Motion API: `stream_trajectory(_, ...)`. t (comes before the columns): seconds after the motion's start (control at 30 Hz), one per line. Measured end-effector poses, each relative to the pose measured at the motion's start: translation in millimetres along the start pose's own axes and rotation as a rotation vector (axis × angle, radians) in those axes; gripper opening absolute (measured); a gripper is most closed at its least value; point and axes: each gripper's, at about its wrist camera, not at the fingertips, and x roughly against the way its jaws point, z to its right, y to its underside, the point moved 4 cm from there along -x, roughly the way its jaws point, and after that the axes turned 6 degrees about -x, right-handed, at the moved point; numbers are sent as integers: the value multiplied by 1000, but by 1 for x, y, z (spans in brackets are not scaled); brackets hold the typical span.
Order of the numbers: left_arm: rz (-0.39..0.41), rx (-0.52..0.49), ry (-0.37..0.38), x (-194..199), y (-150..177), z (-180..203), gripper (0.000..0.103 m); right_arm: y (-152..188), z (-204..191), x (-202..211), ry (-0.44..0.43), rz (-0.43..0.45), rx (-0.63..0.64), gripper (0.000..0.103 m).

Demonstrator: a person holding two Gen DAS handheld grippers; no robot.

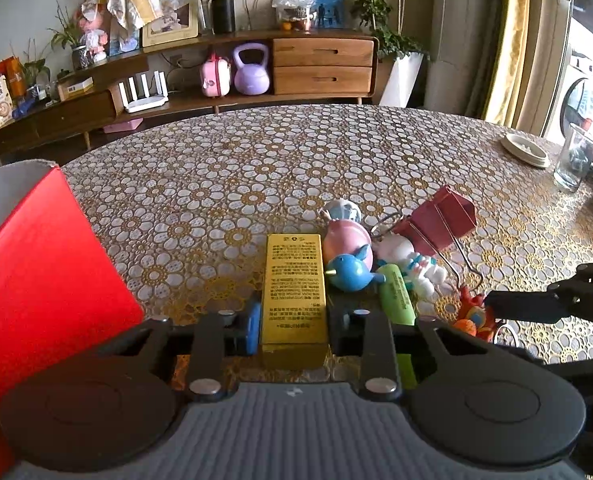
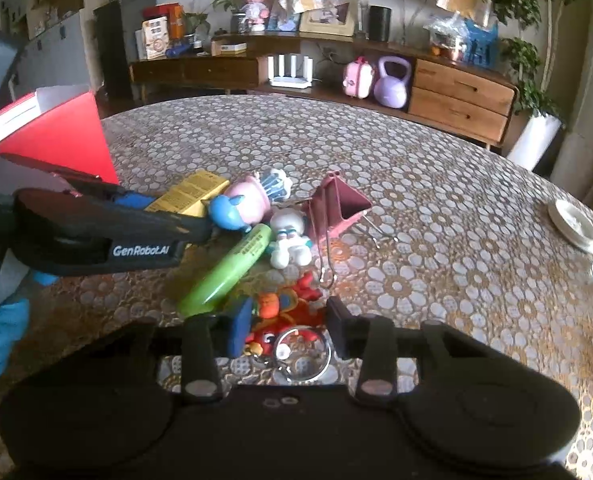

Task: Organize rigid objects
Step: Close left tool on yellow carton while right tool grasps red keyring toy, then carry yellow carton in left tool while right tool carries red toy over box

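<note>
My left gripper [image 1: 293, 328] is shut on a gold box [image 1: 293, 292] that lies flat on the table; the box also shows in the right wrist view [image 2: 194, 194]. My right gripper [image 2: 287, 326] is open, its fingers on either side of a red-orange toy keychain [image 2: 284, 312] with a metal ring [image 2: 302, 354]. Between the two lie a blue bird toy [image 1: 350, 272], a pink toy [image 1: 346, 240], a green tube [image 2: 228, 270], a white figurine [image 2: 290, 236] and a large maroon binder clip [image 2: 338, 206].
An open red box [image 1: 44, 276] stands at the left, close to my left gripper. A white dish [image 1: 524, 150] and a glass [image 1: 574, 158] sit at the table's far right. A wooden sideboard [image 1: 320, 66] stands beyond the table.
</note>
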Motion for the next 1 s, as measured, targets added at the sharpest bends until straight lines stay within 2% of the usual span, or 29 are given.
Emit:
stream_trajectory(0.33,-31,14,27,34,15,0,30,10,-10,49,9,36,-31,38)
stream_trajectory(0.77,-12,-21,82,112,27,3,30,13,-36,125,2,85,-125,38)
stream_trajectory(1.0,-1,-28,109,157,26,-12,30,3,-59,164,1,109,-111,38)
